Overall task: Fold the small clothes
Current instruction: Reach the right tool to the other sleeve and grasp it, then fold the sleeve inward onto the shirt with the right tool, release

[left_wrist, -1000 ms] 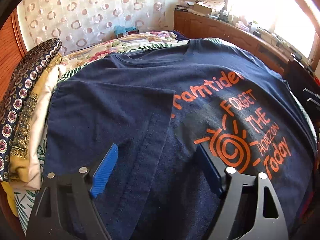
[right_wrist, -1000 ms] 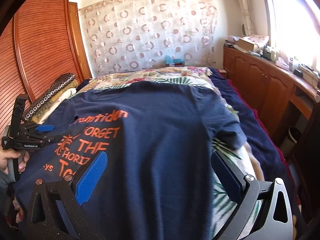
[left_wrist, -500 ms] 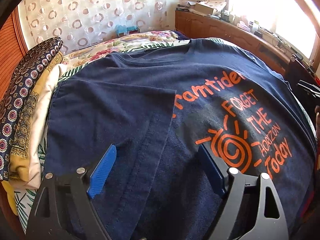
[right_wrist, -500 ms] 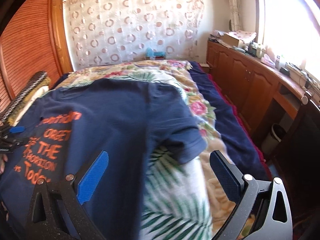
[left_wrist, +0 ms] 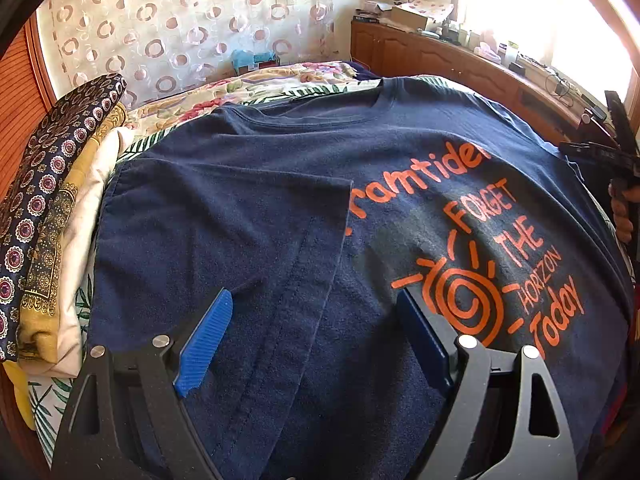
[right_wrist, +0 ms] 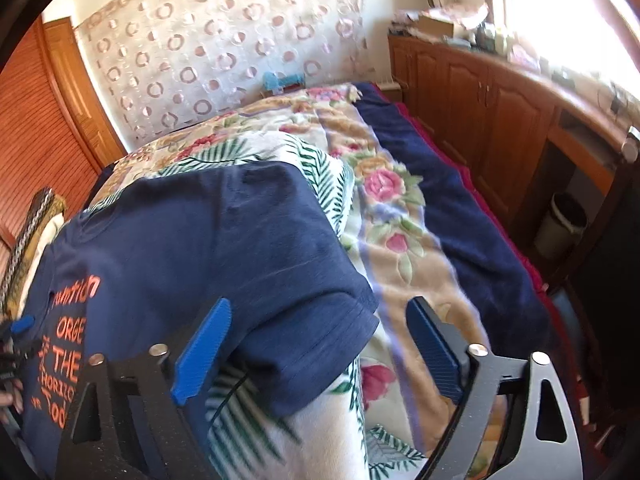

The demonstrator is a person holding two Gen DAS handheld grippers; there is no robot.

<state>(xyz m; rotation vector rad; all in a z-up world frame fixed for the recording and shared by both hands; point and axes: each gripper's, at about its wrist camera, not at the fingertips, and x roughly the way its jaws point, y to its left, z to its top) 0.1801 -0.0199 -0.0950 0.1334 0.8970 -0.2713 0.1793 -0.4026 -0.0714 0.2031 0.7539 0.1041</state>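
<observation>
A navy T-shirt [left_wrist: 280, 168] with orange print lies flat on the bed, its left side folded in over the chest. My left gripper [left_wrist: 314, 300] hovers open just above that folded flap, with nothing pinched. In the right wrist view the shirt's right sleeve [right_wrist: 304, 320] lies spread on the bedspread between the fingers of my right gripper [right_wrist: 320, 308]. Its jaws are closing, and the blue pads [right_wrist: 204, 344] stand apart from the cloth. The right gripper's body [left_wrist: 616, 152] and the hand [left_wrist: 622, 216] holding it show at the right edge of the left wrist view.
Folded patterned cloths [left_wrist: 52, 208] are stacked along the bed's left side. The floral bedspread [right_wrist: 384, 200] and a navy blanket [right_wrist: 460, 216] run to the right of the shirt. Wooden cabinets [right_wrist: 480, 120] and a waste bin [right_wrist: 564, 224] stand beyond the bed's right edge.
The right gripper has swung right from the shirt's middle to its right sleeve, rolled a little, and its jaws have narrowed. The left gripper has stayed where it was.
</observation>
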